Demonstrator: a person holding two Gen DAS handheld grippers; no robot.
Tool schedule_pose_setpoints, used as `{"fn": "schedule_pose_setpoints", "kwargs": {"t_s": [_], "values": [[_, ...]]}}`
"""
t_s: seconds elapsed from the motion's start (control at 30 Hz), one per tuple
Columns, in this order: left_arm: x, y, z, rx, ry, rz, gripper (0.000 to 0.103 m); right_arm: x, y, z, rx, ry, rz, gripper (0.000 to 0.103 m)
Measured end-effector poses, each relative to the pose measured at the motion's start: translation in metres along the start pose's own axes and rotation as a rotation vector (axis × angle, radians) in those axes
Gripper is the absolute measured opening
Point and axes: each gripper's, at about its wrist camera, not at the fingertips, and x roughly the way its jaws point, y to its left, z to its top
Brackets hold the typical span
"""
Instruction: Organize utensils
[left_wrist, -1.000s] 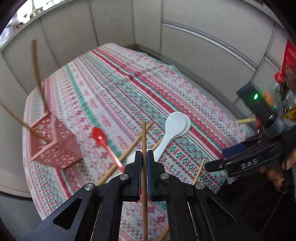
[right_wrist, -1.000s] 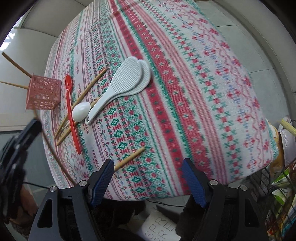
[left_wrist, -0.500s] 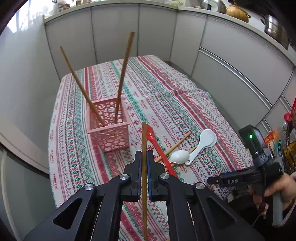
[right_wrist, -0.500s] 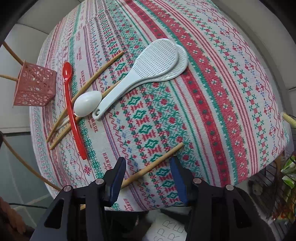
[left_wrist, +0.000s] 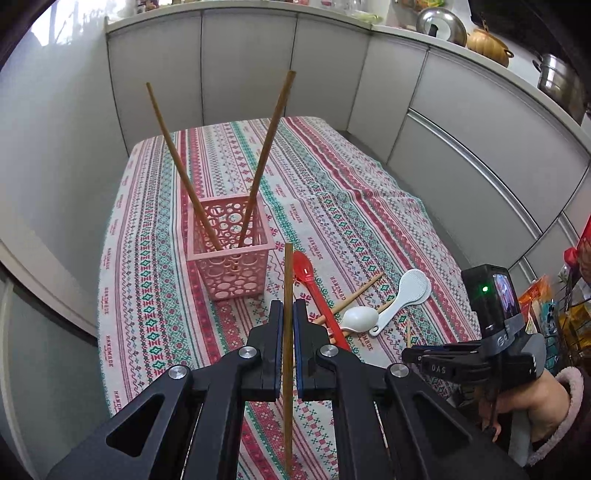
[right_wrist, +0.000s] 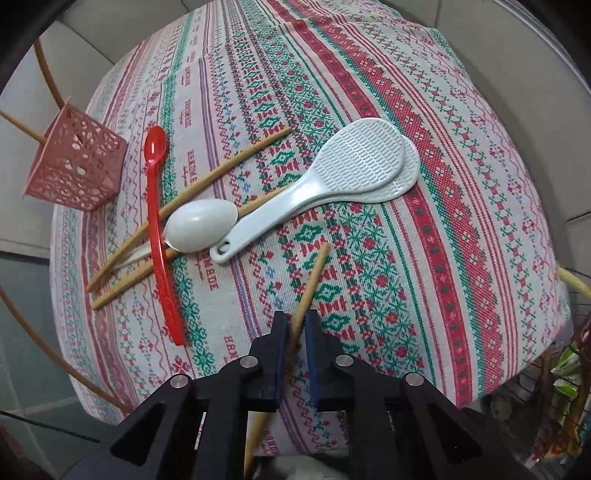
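Note:
My left gripper (left_wrist: 288, 314) is shut on a wooden chopstick (left_wrist: 287, 273), held upright just in front of the pink perforated basket (left_wrist: 231, 264), which holds two chopsticks (left_wrist: 266, 155). My right gripper (right_wrist: 295, 325) is shut on another chopstick (right_wrist: 314, 277) at the table's near edge; its tip rests on the cloth. A red spoon (right_wrist: 157, 221), a white spoon (right_wrist: 199, 225), two stacked white rice paddles (right_wrist: 354, 170) and two loose chopsticks (right_wrist: 221, 173) lie on the patterned tablecloth (right_wrist: 424, 221). The basket also shows in the right wrist view (right_wrist: 77, 166).
Grey cabinet panels (left_wrist: 461, 147) wall the table at the back and right. Pots (left_wrist: 557, 81) stand on the ledge above. Bags and clutter (right_wrist: 569, 369) sit beyond the table's right edge. The right gripper also shows in the left wrist view (left_wrist: 410, 354).
My right gripper closed on the chopstick at the table's near edge. My left gripper moved closer to the basket with its chopstick.

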Motion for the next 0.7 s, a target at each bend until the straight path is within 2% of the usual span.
{"fn": "schedule_pose_setpoints", "kwargs": {"t_s": [0.13,0.33,0.53,0.57,0.7], "values": [[-0.005,0.008,0.002,-0.047,-0.021,-0.001,0.005,-0.008,-0.029,0.011,0.047,0.016,0.104,0.006],[-0.019,0.019,0.007,-0.11,-0.077,0.011,0.005,-0.04,-0.035,0.007,0.002,-0.061,0.167,0.006],[-0.047,0.022,0.018,-0.145,-0.188,0.048,0.005,-0.091,-0.027,0.009,-0.063,-0.214,0.223,0.006],[-0.052,0.021,0.02,-0.146,-0.206,0.052,0.005,-0.103,-0.026,0.001,-0.078,-0.25,0.228,0.006],[-0.07,0.019,0.026,-0.153,-0.292,0.08,0.005,-0.146,-0.015,0.002,-0.121,-0.402,0.247,0.006]]}}
